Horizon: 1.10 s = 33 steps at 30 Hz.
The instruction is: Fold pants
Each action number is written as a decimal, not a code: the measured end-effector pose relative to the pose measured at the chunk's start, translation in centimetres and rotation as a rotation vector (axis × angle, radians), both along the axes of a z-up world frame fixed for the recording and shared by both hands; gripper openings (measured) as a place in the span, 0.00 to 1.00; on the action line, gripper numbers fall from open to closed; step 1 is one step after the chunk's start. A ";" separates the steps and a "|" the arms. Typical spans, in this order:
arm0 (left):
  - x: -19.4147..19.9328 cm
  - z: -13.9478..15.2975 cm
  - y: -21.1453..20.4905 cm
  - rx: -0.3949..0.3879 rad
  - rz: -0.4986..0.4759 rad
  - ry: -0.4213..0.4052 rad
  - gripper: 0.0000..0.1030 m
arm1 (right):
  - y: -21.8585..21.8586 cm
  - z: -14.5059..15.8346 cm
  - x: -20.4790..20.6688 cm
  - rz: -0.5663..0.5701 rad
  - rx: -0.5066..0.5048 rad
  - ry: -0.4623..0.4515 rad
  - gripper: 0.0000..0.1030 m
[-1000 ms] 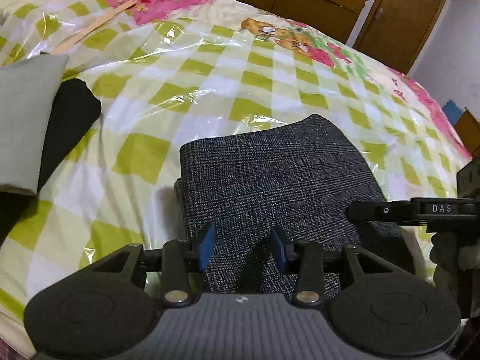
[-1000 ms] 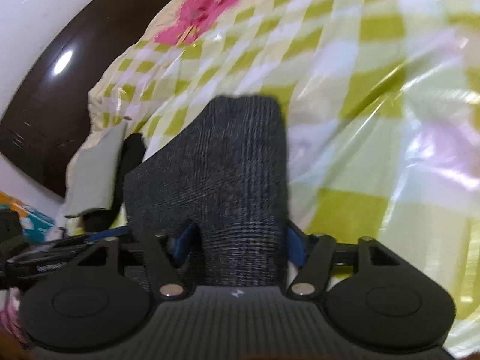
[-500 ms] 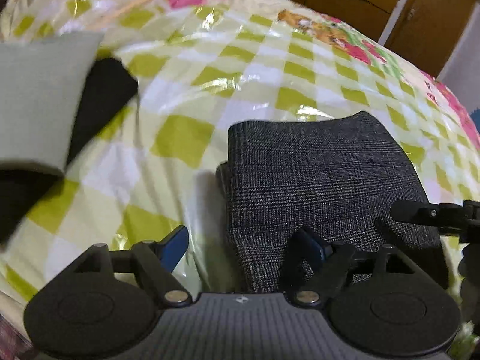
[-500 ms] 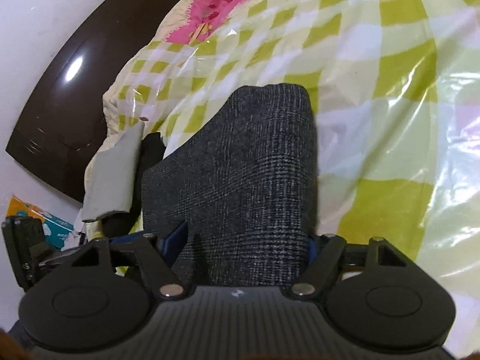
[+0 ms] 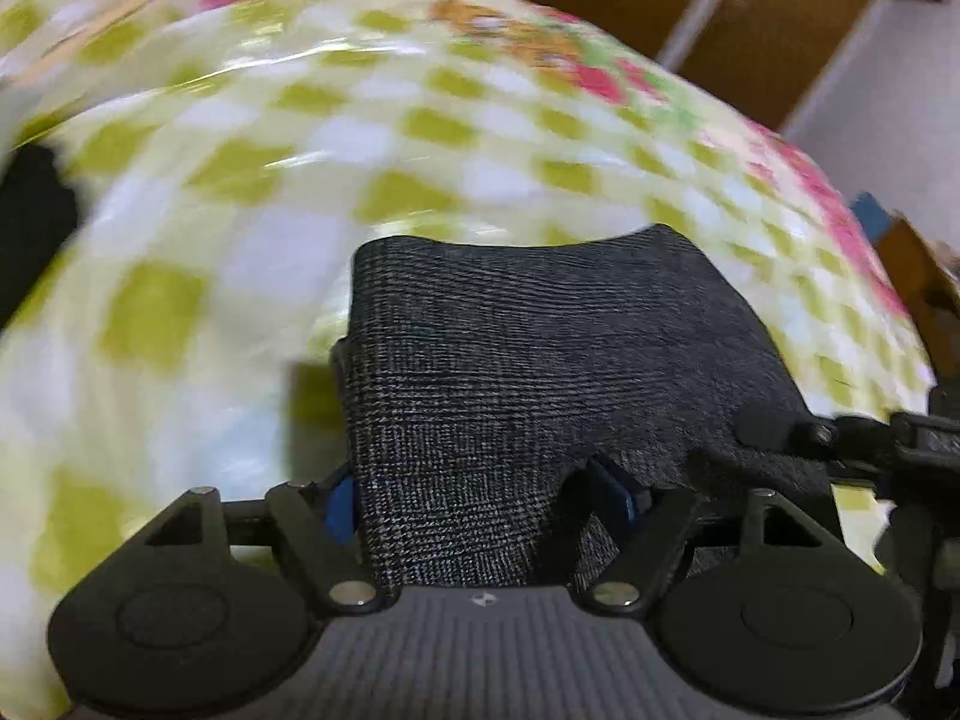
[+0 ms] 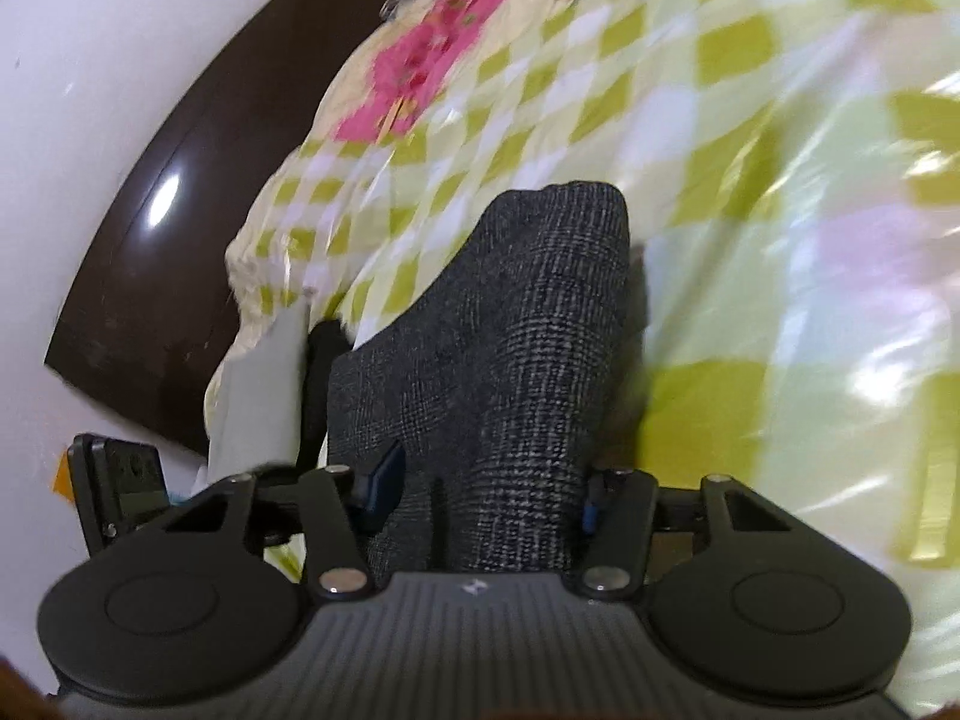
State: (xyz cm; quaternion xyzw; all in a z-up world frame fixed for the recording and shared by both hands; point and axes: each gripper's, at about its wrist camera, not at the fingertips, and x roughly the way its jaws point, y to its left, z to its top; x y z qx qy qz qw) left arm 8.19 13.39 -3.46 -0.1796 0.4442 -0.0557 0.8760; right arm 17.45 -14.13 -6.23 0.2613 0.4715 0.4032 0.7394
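Your left gripper (image 5: 486,495) and right gripper (image 6: 486,489) each grasp the near edge of the folded pants (image 5: 540,360) at lower centre on the checked bedspread (image 5: 270,192), so next carry the bundle level, likely toward the stacked clothes (image 6: 264,396) at left.

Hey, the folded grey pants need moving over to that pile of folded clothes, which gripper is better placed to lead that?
Probably the left gripper. It straddles the pants' edge nearest the pile, which the right view shows on that side. The right gripper holds the far edge.
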 end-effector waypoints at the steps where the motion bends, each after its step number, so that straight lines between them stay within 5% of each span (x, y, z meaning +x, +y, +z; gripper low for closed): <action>1: 1.0 0.1 -1.0 -0.010 -0.031 -0.013 0.83 | -1.0 0.5 0.2 -0.027 -0.015 -0.015 0.54; 8: 9.2 0.2 -7.7 0.020 -0.214 -0.088 0.72 | -7.1 1.6 1.9 -0.233 -0.282 -0.094 0.54; 10: 9.0 0.4 -7.8 0.029 -0.218 -0.095 0.72 | -8.5 1.4 1.4 -0.261 -0.283 -0.066 0.55; 15: 6.0 2.1 -6.5 0.138 -0.152 -0.166 0.71 | -11.6 3.9 -0.8 -0.376 -0.334 -0.186 0.56; 19: 6.5 4.9 -7.6 0.222 -0.122 -0.305 0.71 | -9.7 6.4 -1.3 -0.388 -0.399 -0.367 0.65; 23: 9.2 5.2 -10.0 0.243 -0.138 -0.367 0.71 | -5.4 6.1 1.2 -0.307 -0.351 -0.400 0.66; 27: 11.9 2.4 -10.2 0.279 -0.082 -0.311 0.72 | -2.4 4.5 3.2 -0.288 -0.452 -0.459 0.66; 33: 13.9 -1.0 -9.2 0.269 -0.062 -0.240 0.81 | -2.3 0.9 5.4 -0.270 -0.447 -0.379 0.67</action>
